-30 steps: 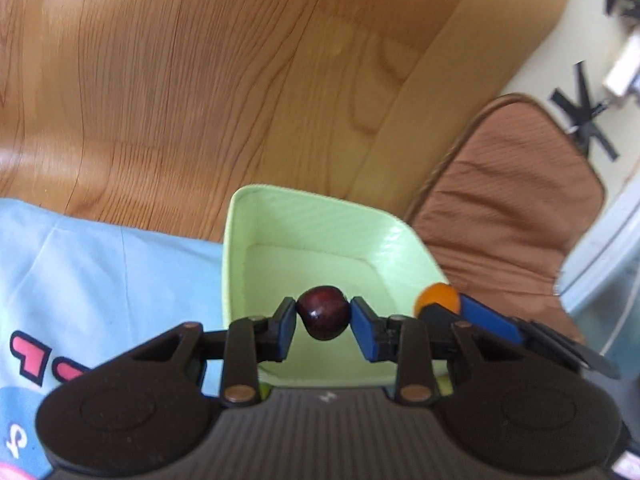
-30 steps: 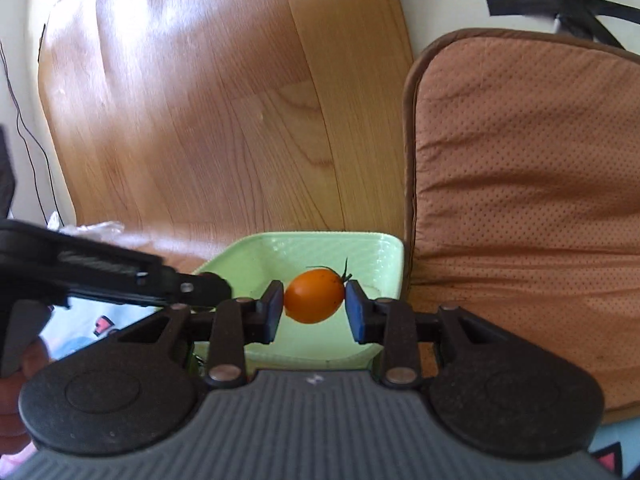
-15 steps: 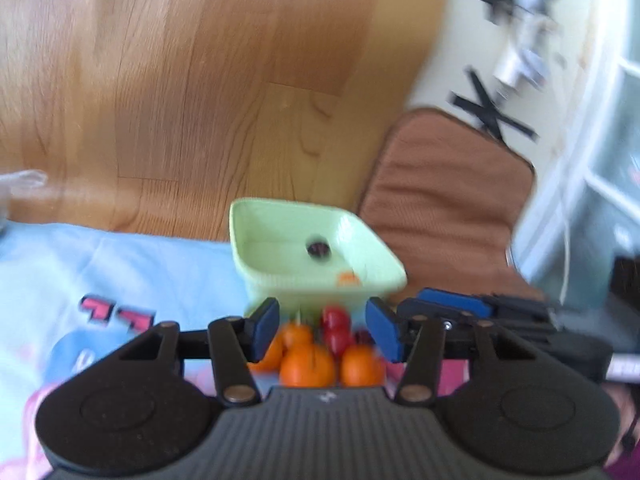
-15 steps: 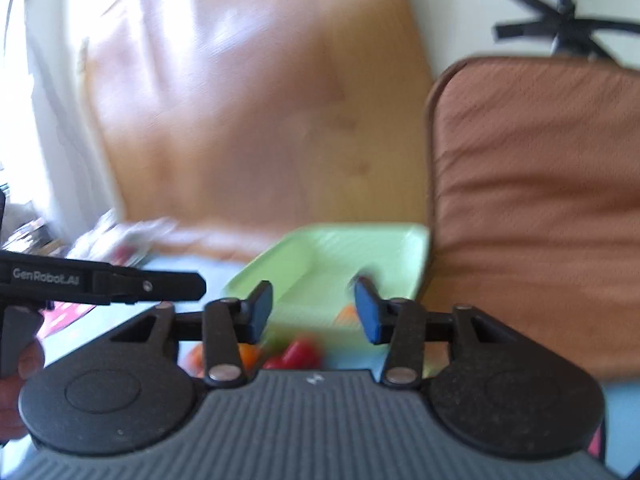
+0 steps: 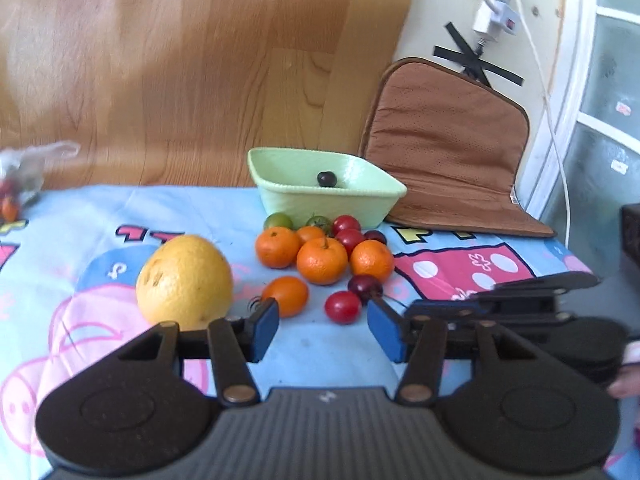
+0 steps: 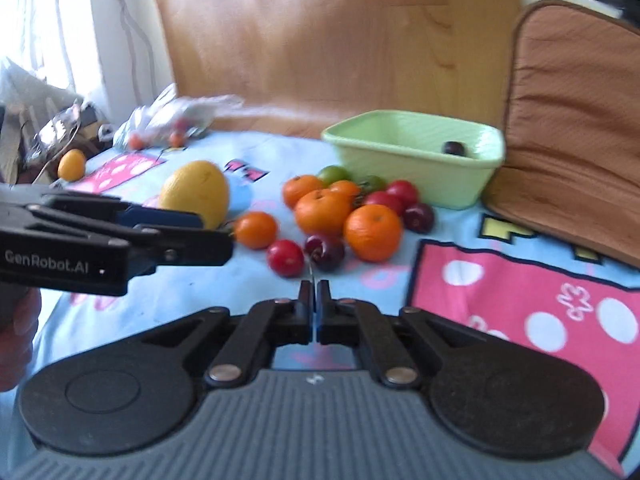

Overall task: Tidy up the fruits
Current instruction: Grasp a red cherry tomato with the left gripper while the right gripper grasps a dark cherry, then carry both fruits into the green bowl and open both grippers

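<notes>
A bowl point(image 5: 352, 204) stands toward the worktop's point(image 5: 320, 360) far edge with one cherry point(image 5: 327, 178) in it, and a cushion point(image 5: 444, 152) leans just beside it toward the right edge. Before the bowl lies a cluster of tangerines point(image 5: 322, 260), tomatoes point(image 5: 342, 307) and cherries point(image 5: 365, 286). A pomelo point(image 5: 185, 282) sits left of the cluster, and a bag point(image 6: 176, 124) lies at the far left corner.

A light-blue cartoon-print cloth point(image 5: 100, 216) covers the worktop, with pink polka-dot patches toward its right side. A brown perforated cushion point(image 5: 444, 152) leans at the far right corner against a wood-grain panel point(image 5: 180, 60) along the far edge. A crumpled clear plastic bag point(image 6: 180, 116) lies at the far left — contents blurred. White charger and cable point(image 5: 496, 16) hang on the wall beyond.
</notes>
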### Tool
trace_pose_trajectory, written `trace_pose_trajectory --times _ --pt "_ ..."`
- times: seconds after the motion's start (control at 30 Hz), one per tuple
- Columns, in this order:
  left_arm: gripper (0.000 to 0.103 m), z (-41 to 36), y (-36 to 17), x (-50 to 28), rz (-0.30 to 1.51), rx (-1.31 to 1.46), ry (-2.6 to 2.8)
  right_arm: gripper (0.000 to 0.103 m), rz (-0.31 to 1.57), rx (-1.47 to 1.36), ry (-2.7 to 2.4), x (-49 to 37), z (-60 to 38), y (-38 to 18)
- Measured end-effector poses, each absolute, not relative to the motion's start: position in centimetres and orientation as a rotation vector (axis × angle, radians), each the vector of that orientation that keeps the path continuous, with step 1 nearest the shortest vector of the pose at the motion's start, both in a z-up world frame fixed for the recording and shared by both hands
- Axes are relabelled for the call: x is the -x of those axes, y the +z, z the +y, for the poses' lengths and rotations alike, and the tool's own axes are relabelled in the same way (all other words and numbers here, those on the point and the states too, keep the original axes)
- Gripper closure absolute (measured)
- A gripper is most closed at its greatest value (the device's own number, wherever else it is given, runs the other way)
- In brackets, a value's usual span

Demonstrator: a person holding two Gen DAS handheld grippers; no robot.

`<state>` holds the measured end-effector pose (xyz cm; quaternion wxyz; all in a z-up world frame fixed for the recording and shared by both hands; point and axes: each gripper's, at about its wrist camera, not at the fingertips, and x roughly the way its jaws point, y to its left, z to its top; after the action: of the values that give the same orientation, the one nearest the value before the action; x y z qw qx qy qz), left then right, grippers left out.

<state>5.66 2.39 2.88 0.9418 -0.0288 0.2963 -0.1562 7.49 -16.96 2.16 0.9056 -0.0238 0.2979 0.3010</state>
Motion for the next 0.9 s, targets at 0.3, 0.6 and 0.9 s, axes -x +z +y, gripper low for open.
trace_pose_trajectory --times 0.3,0.6,0.9 --pt "0.047 -3.0 1.2 -7.3 0.600 -0.156 -0.335 0.094 0.603 0.099 0.539 -3.3 -20.8 1.4" --pt "0.067 -1.7 0.3 -9.3 0.663 -0.095 -0.305 0.052 0.558 0.182 0.577 -4.2 -17.8 1.2" --pt "0.075 0.2 0.1 -7.3 0.642 0.030 -0.352 0.073 0.582 0.196 0.597 -5.6 -16.6 0.7"
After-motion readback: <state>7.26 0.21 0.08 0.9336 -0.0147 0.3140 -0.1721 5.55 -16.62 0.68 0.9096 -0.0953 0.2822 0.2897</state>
